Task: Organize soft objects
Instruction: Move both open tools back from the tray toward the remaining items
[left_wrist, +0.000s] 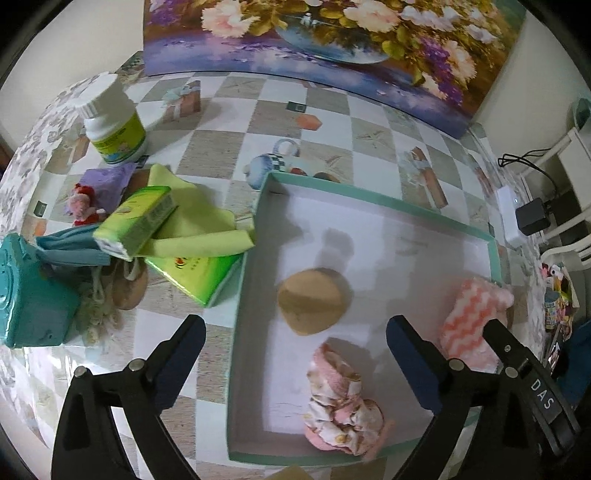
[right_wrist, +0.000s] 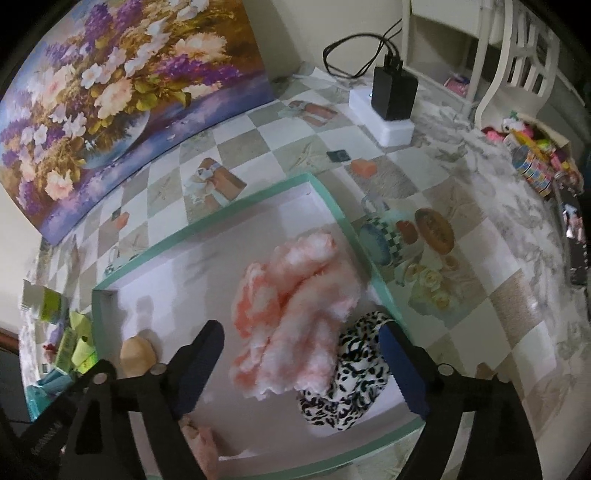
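Note:
A shallow white box with a teal rim (left_wrist: 369, 195) lies on the table. In it are a tan sponge-like pad (left_wrist: 312, 301), a crumpled pink floral cloth (left_wrist: 341, 402) and a fluffy pink-and-white cloth (left_wrist: 472, 325). My left gripper (left_wrist: 295, 354) is open and empty above the box's near side. In the right wrist view the box rim (right_wrist: 221, 218) frames the fluffy pink cloth (right_wrist: 295, 314), which lies on a black-and-white spotted cloth (right_wrist: 351, 387). My right gripper (right_wrist: 301, 369) is open, its jaws on either side of these cloths. The tan pad (right_wrist: 137, 355) shows at the left.
Left of the box lie a yellow-green cloth (left_wrist: 192, 214), green packets (left_wrist: 136, 221), a blue cloth (left_wrist: 70, 247), a teal container (left_wrist: 33, 295), a small doll (left_wrist: 85, 206) and a white bottle (left_wrist: 114, 125). A flower painting (left_wrist: 332, 48) stands behind. A charger (right_wrist: 393, 92) sits at the far right.

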